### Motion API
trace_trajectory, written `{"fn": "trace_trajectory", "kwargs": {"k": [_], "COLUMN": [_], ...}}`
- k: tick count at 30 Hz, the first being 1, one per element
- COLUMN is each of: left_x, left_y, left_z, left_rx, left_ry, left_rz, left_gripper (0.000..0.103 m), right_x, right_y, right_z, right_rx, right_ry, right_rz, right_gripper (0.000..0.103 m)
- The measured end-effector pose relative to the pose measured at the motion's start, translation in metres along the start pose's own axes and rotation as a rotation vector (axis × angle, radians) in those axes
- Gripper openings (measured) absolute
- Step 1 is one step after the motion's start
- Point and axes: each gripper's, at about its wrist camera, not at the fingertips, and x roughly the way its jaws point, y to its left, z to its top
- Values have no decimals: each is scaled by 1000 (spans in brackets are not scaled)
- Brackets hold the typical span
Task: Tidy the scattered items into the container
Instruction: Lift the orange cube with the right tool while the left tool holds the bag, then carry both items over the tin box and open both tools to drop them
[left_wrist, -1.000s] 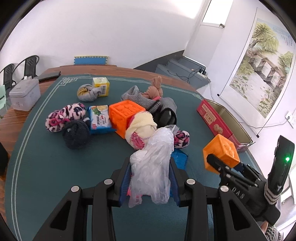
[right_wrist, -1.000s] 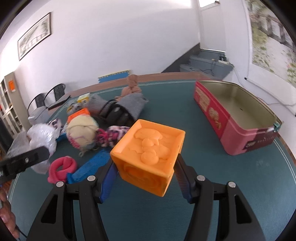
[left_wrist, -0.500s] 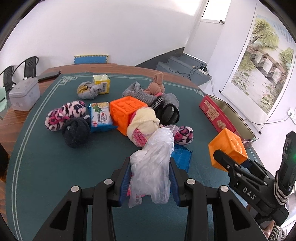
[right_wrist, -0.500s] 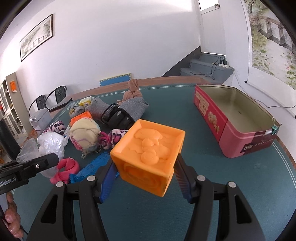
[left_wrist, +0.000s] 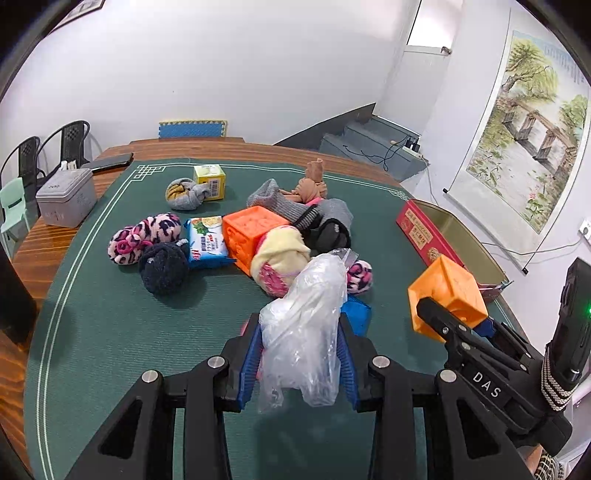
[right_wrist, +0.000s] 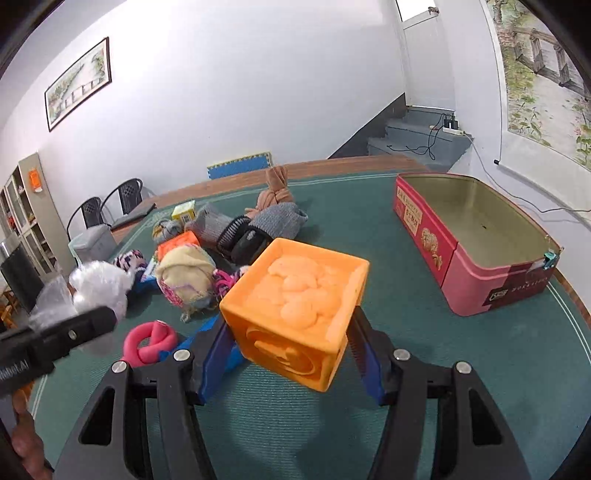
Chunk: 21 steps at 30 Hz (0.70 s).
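Observation:
My left gripper (left_wrist: 300, 334) is shut on a crumpled clear plastic bag (left_wrist: 306, 314), held above the green mat. My right gripper (right_wrist: 291, 325) is shut on an orange embossed toy cube (right_wrist: 295, 310), lifted off the mat; the same cube (left_wrist: 447, 291) shows at the right of the left wrist view. The open red tin (right_wrist: 476, 236) stands to the right, its gold inside bare. A heap of scattered items lies on the mat: a second orange cube (left_wrist: 251, 232), a cream sock ball (left_wrist: 280, 258), pink leopard socks (left_wrist: 142, 238), a dark sock ball (left_wrist: 164, 267), a snack packet (left_wrist: 206, 242).
A pink coiled item (right_wrist: 147, 341) and a blue piece (right_wrist: 207, 328) lie just left of my right gripper. A yellow box (left_wrist: 209, 181) and grey socks (left_wrist: 291, 206) lie farther back. A grey tin (left_wrist: 66, 201) sits on the wooden table edge, chairs behind.
Both grippers keep their hold. The view over the mat has shifted a little, and the orange cube sits slightly lower and farther right in the left wrist view.

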Motion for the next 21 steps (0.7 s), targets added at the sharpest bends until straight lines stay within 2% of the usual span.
{"fn": "trace_trajectory", "kwargs": {"k": [10,21], "left_x": [5,38], "left_y": [-34,-92], "left_z": [-1,1], "left_rx": [36,114], "left_ry": [2,51], "left_rz": [-11,-12], "left_gripper": [39,39], "right_x": [-18,-41], "right_y": [-8,-73], "right_z": [7,17], "right_rx": [8,-8], "right_ry": [-15,-57], "right_rz": [26,-60], "right_gripper": [64,65]}}
